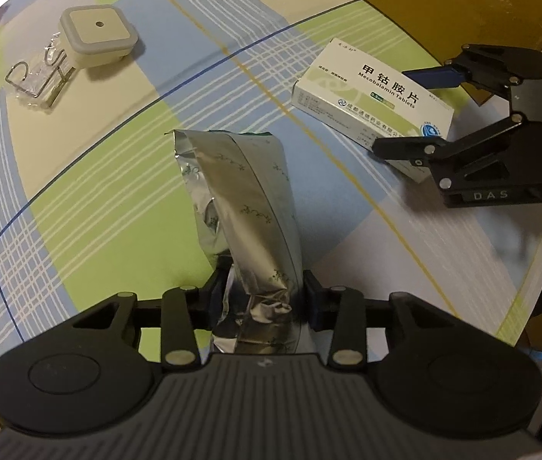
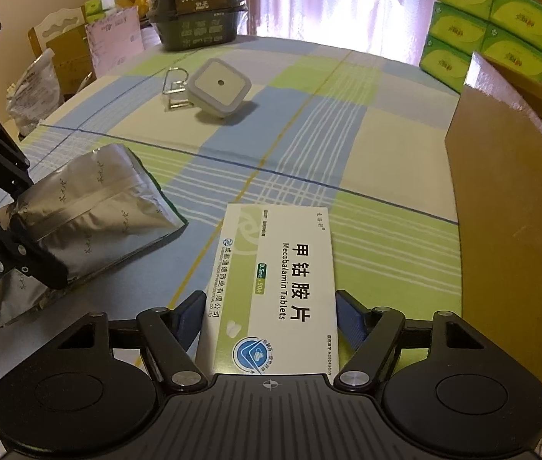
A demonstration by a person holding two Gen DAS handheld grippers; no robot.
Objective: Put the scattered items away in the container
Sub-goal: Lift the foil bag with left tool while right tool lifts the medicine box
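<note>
My left gripper (image 1: 267, 299) is shut on the end of a silver foil pouch (image 1: 244, 199), which stretches away over the checked tablecloth; the right wrist view shows that left gripper (image 2: 29, 222) clamping the pouch (image 2: 94, 207). My right gripper (image 2: 271, 318) stands open with one finger on each side of a white-green tablet box (image 2: 274, 268) lying flat, with little room left on either side. The left wrist view shows the same gripper (image 1: 416, 113) straddling the tablet box (image 1: 370, 88). A brown cardboard container (image 2: 508, 199) stands to the right.
A white square night light (image 2: 219, 90) and a wire hook in clear wrap (image 2: 175, 88) lie at the far side of the table (image 2: 309, 145). Green tissue packs (image 2: 493, 27), a dark food tub (image 2: 198, 7) and a bag (image 2: 37, 92) surround it.
</note>
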